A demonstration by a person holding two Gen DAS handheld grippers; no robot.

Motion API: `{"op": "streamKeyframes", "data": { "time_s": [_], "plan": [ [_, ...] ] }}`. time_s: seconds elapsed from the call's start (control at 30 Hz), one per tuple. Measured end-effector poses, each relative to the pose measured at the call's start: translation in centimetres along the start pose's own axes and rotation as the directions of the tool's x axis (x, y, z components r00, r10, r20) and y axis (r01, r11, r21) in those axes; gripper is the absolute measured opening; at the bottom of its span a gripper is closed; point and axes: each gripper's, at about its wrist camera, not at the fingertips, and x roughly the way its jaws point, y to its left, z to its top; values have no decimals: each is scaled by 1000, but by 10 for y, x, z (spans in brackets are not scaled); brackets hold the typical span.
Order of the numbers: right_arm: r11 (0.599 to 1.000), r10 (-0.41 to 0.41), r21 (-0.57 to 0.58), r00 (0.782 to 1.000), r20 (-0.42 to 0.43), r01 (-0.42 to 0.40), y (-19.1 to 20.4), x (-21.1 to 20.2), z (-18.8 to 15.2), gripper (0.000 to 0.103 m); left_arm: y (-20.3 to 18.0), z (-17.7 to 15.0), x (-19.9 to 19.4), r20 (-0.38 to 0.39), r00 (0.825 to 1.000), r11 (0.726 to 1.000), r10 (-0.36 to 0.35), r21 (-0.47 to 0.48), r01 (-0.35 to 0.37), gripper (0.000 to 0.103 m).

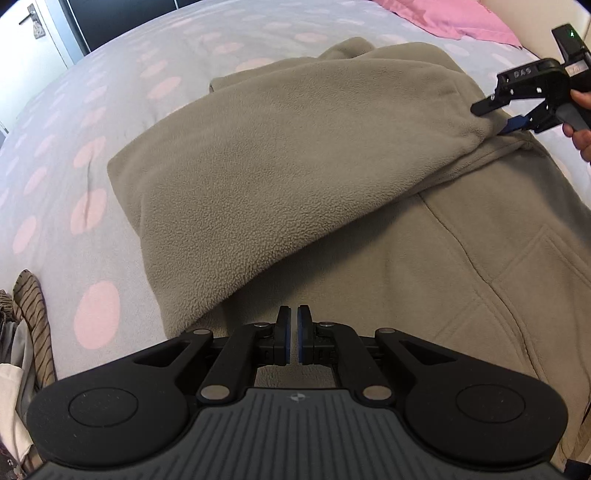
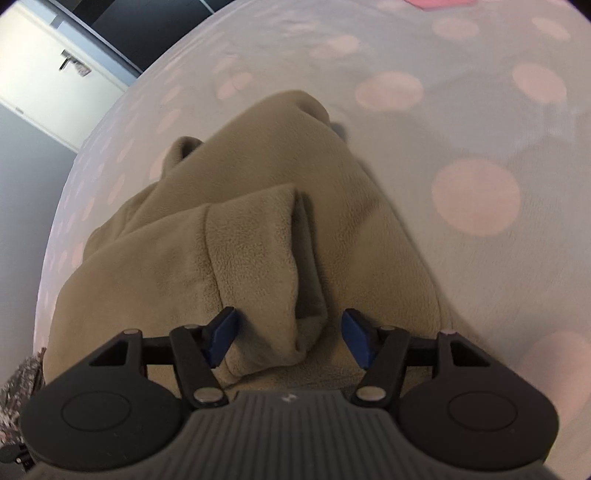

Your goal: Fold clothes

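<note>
An olive-grey fleece garment (image 1: 295,177) lies spread on the dotted bedspread (image 1: 92,122), with one sleeve folded across its body. My left gripper (image 1: 293,314) hovers over the garment's near part, shut, with nothing visible between its pads. In the right wrist view the same fleece (image 2: 177,266) fills the middle, and its sleeve cuff (image 2: 266,258) lies between the fingers of my right gripper (image 2: 289,317). That gripper is open, its blue pads (image 2: 221,336) standing clear of the cuff on both sides. From the left wrist view the right gripper (image 1: 491,118) sits at the sleeve end, held by a hand (image 1: 580,125).
A pink cloth (image 1: 461,18) lies at the bed's far right. A pile of other clothes, one striped (image 1: 31,314), sits at the bed's left edge. A white door (image 1: 29,40) and a dark panel stand beyond the bed. Bare bedspread (image 2: 480,147) stretches right of the fleece.
</note>
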Motion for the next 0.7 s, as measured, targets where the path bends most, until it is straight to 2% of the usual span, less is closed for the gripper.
{"op": "streamKeyframes", "data": {
  "time_s": [0.07,0.1,0.13,0.2,0.3,0.4,0.5,0.6,0.7],
  "plan": [
    [999,11,38,1000,-2,-11,-1,2,0,40,-1,1,2,7,1000,1000,-5,0,5,0],
    [999,12,46,1000,2,-12,1,2,0,30,-1,0,2,14,1000,1000,-9,1,9,0],
    [999,15,33,1000,12,-15,6,-2,1,27,-2,-1,1,26,1000,1000,-14,4,14,0],
    [1000,19,5,999,47,-20,23,-16,3,22,-4,-1,0,56,998,999,-35,12,34,0],
    [993,121,-31,984,132,-118,47,-46,6,20,-12,-2,0,105,992,998,-66,30,63,0],
    [971,238,-67,948,211,-229,75,-77,11,20,-22,1,2,153,986,997,-72,47,65,0],
    [943,334,-111,901,277,-315,99,-106,15,19,-31,4,7,183,981,997,-67,55,58,0],
    [918,396,-143,859,326,-369,114,-126,18,19,-39,9,14,184,982,997,-45,67,33,0],
    [898,439,-139,831,342,-417,120,-139,23,19,-44,11,15,229,973,998,-20,67,5,0]
  ]
}}
